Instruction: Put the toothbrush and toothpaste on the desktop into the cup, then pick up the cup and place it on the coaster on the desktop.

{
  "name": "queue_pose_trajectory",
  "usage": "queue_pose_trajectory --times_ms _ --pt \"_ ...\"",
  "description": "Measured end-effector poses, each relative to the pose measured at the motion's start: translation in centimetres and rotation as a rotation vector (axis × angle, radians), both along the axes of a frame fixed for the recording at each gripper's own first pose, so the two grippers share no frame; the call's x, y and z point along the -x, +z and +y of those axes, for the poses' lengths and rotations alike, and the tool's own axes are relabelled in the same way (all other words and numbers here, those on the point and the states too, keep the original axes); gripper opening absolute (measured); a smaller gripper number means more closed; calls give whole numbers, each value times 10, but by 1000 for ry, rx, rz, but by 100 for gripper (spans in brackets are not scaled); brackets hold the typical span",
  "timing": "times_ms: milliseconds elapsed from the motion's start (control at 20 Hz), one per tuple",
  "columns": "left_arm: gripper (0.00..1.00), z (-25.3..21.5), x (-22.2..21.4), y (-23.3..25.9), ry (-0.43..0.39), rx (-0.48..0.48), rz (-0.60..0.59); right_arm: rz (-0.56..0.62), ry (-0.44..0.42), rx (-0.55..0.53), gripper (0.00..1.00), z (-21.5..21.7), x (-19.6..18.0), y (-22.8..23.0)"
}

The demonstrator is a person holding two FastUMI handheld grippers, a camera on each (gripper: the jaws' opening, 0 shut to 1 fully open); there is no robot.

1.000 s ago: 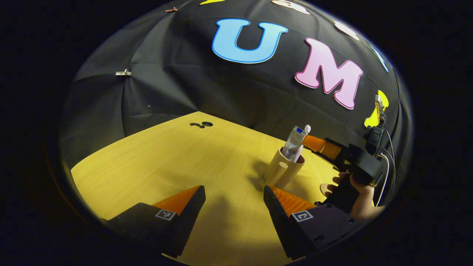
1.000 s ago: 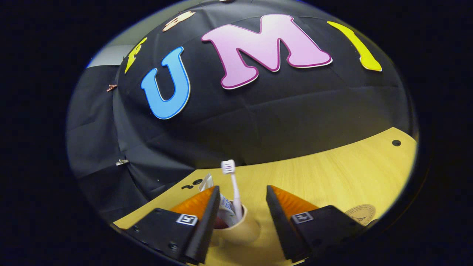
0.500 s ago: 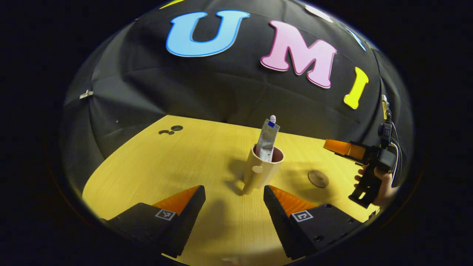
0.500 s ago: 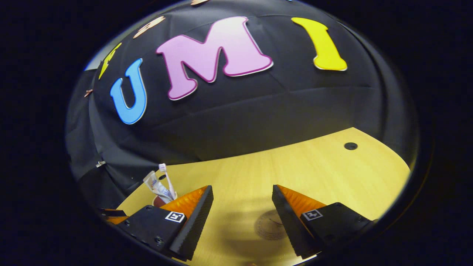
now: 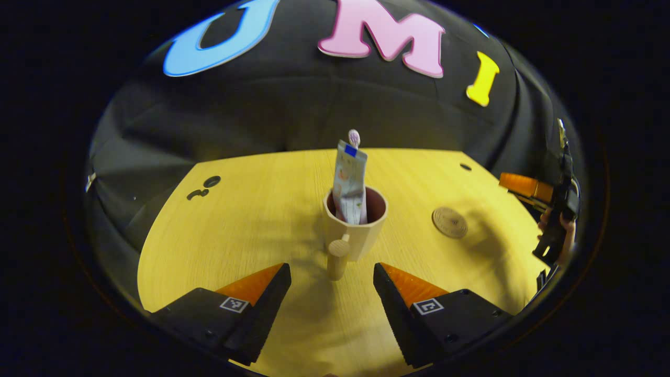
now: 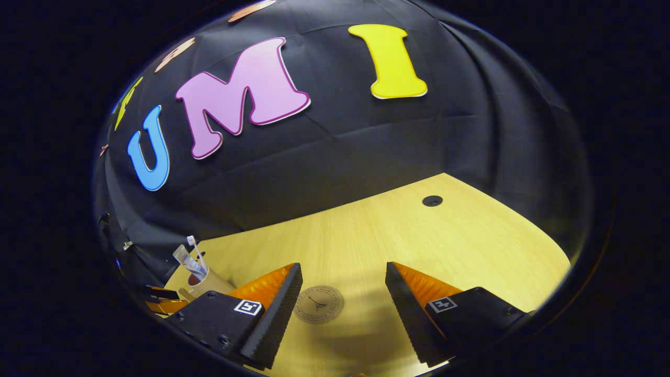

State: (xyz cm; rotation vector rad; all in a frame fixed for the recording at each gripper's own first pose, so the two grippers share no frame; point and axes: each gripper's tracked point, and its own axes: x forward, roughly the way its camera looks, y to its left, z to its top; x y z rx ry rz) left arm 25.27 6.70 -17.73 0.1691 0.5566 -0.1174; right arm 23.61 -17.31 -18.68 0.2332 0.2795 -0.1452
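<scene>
A beige cup (image 5: 357, 230) stands upright on the wooden desktop (image 5: 251, 230), its handle toward me. The toothpaste tube (image 5: 349, 183) and the toothbrush (image 5: 354, 137) stick up out of it. My left gripper (image 5: 332, 275) is open just short of the cup's handle, with nothing between its fingers. The round coaster (image 5: 449, 222) lies flat to the cup's right. In the right gripper view the coaster (image 6: 318, 304) lies between the fingers of my open right gripper (image 6: 343, 275), and the cup (image 6: 207, 284) with toothpaste (image 6: 189, 263) stands far left. The right gripper (image 5: 528, 187) also shows at the right edge of the left gripper view, held by a hand.
Black cable holes (image 5: 211, 181) mark the desktop at the back left, a small one (image 5: 465, 167) at the back right. In the right gripper view another hole (image 6: 432, 200) sits near the far edge. The black cloth wall stands behind the desktop.
The left gripper has swung right and come up to the cup, which is now centred before its fingers. The right gripper has drawn away from the cup to the right, over the coaster.
</scene>
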Motion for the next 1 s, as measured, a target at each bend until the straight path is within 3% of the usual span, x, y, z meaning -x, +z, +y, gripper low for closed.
queue_pose_trajectory --times_ms 250,550,850,1000 --pt "98 -14 -20 -6 -38 -23 109 10 -88 -18 98 -56 18 9" --pt "98 -29 -35 -24 -56 21 282 61 -174 -32 98 -111 55 9" --pt "94 -34 -49 -26 -97 -82 314 128 -244 -31 98 -143 104 2" --pt "89 -33 -57 -26 -80 -100 336 153 -273 -44 98 -150 126 1"
